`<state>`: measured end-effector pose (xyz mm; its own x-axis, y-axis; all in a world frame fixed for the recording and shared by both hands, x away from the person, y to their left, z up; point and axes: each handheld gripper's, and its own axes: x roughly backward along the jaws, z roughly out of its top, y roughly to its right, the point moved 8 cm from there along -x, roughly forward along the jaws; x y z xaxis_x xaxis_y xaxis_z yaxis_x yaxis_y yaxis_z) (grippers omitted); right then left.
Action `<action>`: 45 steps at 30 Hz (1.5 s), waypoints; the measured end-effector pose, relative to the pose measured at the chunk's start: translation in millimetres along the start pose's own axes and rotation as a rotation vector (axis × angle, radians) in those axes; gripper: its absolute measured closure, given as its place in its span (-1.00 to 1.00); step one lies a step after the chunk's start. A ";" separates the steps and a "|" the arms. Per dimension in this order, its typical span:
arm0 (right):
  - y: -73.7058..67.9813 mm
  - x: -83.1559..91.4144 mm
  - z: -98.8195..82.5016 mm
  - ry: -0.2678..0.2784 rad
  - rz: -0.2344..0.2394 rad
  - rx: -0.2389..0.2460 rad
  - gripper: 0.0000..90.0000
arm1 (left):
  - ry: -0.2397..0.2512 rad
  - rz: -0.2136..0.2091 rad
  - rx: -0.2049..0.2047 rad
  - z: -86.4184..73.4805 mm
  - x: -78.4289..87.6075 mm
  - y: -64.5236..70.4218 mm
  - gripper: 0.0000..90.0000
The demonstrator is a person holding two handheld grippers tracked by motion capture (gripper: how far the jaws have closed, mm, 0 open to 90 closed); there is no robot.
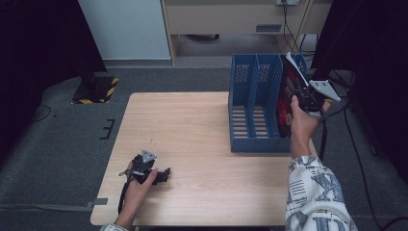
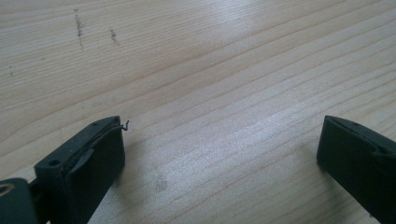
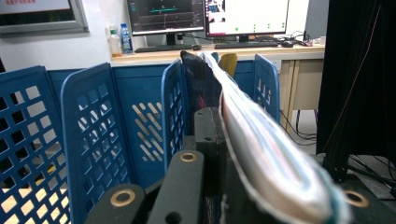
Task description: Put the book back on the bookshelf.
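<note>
Right claw [image 1: 302, 94] pinching magazine [image 1: 287, 96] above blue rack [image 1: 255, 108]; left claw [image 1: 163, 174] spread, idle. Keep upright, lower into rightmost slot.

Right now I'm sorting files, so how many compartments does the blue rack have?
3, side by side in the blue rack: the left and middle look empty; the magazine held by the right gripper stands in the right one.

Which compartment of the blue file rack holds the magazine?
The rightmost compartment of the blue file rack: the magazine stands there, gripped by the right gripper; the others are empty.
</note>
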<state>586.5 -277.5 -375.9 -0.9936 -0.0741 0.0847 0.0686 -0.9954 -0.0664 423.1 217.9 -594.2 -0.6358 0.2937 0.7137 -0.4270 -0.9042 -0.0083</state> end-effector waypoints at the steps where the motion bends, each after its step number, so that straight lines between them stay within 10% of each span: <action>1: 0.3 -0.2 -0.5 0.000 0.000 -0.003 0.93 | 0.000 0.000 0.000 0.0 0.0 0.0 -1.00; 45: -0.1 -0.6 -2.9 -0.002 -0.020 0.109 0.93 | -0.001 0.000 0.000 0.0 0.0 0.0 -1.00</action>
<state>586.8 -277.1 -378.8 -0.9947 -0.0543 0.0870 0.0583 -0.9974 0.0435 423.1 217.9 -594.2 -0.6353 0.2935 0.7144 -0.4273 -0.9041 -0.0085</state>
